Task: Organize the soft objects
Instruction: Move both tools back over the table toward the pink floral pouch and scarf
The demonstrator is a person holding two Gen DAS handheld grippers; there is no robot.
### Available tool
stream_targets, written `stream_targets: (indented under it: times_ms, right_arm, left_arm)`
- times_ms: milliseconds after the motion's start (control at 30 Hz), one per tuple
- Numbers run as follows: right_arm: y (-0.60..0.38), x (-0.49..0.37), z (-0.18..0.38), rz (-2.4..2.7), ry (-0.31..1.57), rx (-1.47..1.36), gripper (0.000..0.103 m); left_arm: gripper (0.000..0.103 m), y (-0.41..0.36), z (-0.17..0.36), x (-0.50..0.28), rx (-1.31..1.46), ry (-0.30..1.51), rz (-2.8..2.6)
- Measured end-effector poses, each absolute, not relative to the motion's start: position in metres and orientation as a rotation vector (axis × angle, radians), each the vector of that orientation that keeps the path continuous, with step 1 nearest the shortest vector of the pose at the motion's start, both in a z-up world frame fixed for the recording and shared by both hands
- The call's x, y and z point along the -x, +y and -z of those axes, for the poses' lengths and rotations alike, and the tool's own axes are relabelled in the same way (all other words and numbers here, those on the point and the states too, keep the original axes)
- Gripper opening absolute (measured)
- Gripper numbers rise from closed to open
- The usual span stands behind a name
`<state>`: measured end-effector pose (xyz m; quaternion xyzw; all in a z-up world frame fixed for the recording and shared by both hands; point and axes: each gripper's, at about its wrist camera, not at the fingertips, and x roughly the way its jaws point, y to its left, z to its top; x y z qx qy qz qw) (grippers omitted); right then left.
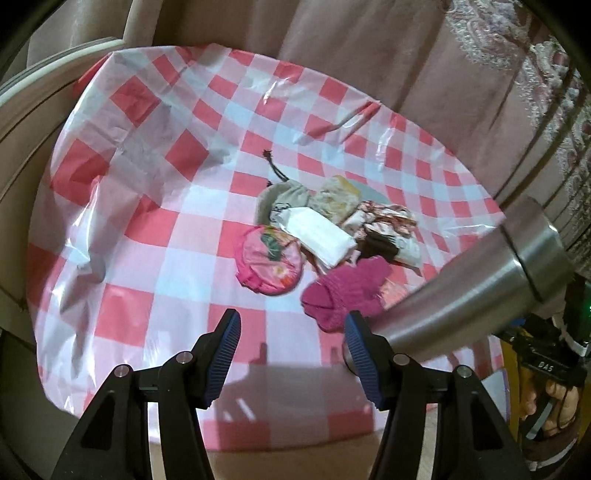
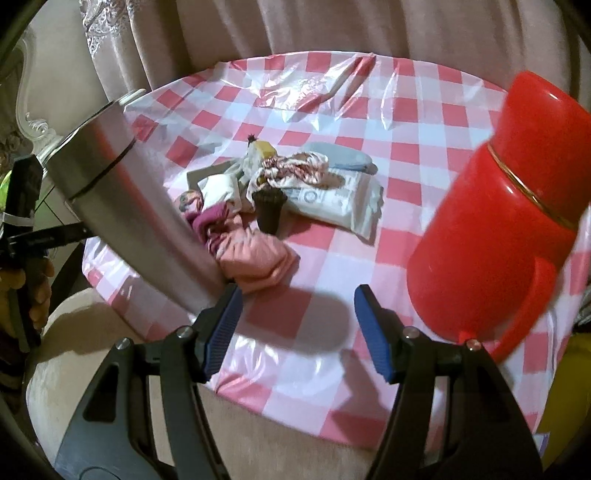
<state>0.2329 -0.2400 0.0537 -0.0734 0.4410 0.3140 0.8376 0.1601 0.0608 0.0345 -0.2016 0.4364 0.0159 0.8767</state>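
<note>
A heap of soft things lies mid-table on the pink checked cloth [image 1: 155, 236]: a round pink pouch [image 1: 269, 260], a magenta knitted sock [image 1: 347, 291], a white packet [image 1: 319, 234], a grey drawstring bag [image 1: 284, 197] and patterned fabric [image 1: 384, 218]. From the right wrist view the heap shows a pink folded cloth [image 2: 255, 262], a dark small piece [image 2: 269, 206] and a white wipes pack [image 2: 332, 201]. My left gripper [image 1: 291, 354] is open and empty, just short of the sock. My right gripper [image 2: 297, 328] is open and empty above the near table edge.
A steel flask [image 1: 476, 291] stands between the grippers, close to my left gripper's right finger; it also shows in the right wrist view [image 2: 122, 188]. A red thermos jug [image 2: 495, 218] stands at the right. Curtains [image 2: 258, 26] hang behind the table.
</note>
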Motion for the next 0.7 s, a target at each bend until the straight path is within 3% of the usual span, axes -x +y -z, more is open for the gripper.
stream_targets:
  times_ms: [700]
  right_arm:
    - [-0.163, -0.345, -0.044, -0.719, 0.913, 0.341, 0.075]
  left_arm:
    - [0.084, 0.077, 0.015, -0.248, 0.295, 1.025, -0.072]
